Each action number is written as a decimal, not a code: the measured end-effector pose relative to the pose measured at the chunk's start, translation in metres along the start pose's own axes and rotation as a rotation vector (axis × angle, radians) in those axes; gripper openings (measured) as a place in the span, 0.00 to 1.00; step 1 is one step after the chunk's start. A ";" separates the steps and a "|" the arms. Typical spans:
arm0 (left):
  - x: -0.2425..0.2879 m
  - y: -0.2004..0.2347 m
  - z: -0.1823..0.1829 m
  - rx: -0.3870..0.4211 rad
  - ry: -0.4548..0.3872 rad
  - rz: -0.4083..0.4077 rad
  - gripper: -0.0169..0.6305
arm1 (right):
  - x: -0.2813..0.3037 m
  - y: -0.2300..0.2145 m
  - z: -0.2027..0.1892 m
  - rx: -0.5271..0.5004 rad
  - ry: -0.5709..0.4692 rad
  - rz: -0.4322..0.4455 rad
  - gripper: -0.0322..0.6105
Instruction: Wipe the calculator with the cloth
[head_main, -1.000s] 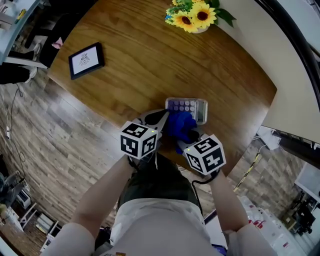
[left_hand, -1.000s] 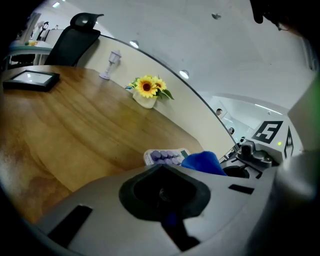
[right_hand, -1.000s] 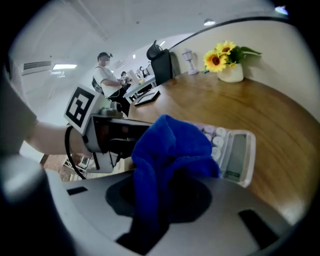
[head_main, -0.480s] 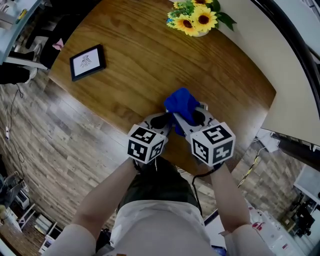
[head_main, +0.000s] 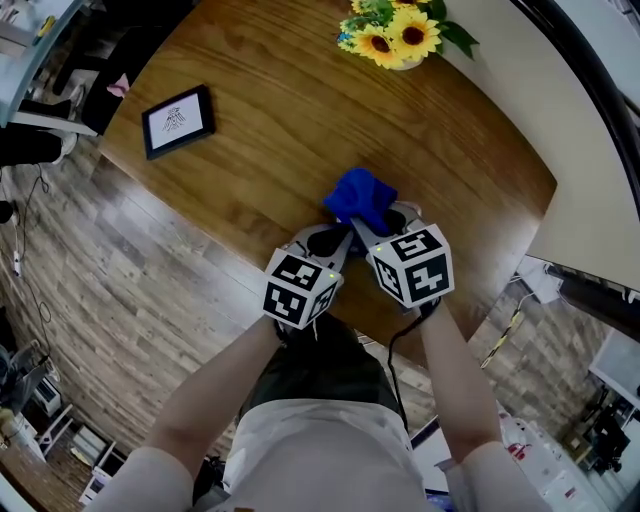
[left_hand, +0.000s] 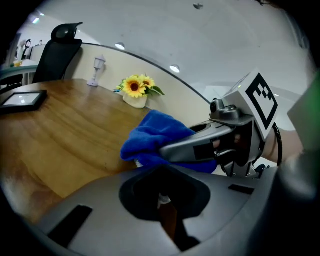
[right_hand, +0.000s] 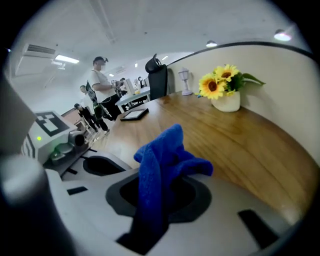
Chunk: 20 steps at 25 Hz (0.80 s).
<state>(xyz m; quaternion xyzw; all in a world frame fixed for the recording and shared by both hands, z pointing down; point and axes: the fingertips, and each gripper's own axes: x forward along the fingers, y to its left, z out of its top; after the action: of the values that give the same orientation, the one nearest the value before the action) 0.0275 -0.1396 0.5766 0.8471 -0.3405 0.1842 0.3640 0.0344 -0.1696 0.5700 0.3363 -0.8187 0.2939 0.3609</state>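
Blue cloth (head_main: 360, 198) lay bunched in a heap on the wooden counter (head_main: 270, 130), close to the edge nearest the person. The right tool (head_main: 380, 228) sat just below the cloth, its jaws closed tight on a fold of it. In the right gripper view the fabric ran down into the slit between the jaws and stood up in a loose peak above them. The left tool (head_main: 332, 240) sat just beside the cloth's lower left, almost touching the right tool. Its jaws were drawn together, leaving only a thin slit through which the wood showed, and nothing could be seen held in them. The calculator could not be made out, because the cloth and the two tools covered that spot. Only a pale sliver showed under the cloth's near edge in the left gripper view. A white pot of sunflowers (head_main: 400, 35) stood well beyond the cloth, at the counter's far edge. A black-framed tablet (head_main: 177, 120) lay flat, well off to the cloth's left.
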 end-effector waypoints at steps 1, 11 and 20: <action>0.000 0.000 0.000 -0.006 0.000 -0.003 0.03 | -0.002 -0.003 -0.003 -0.010 0.010 -0.009 0.21; 0.000 0.000 0.001 -0.010 0.012 -0.022 0.03 | -0.043 -0.055 -0.039 -0.056 0.102 -0.213 0.21; -0.001 0.000 0.001 -0.011 0.015 -0.029 0.03 | -0.085 -0.068 -0.028 0.037 -0.006 -0.285 0.20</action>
<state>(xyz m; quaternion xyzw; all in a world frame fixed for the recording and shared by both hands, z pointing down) 0.0270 -0.1399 0.5757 0.8485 -0.3265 0.1832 0.3740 0.1411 -0.1618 0.5349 0.4567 -0.7581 0.2535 0.3905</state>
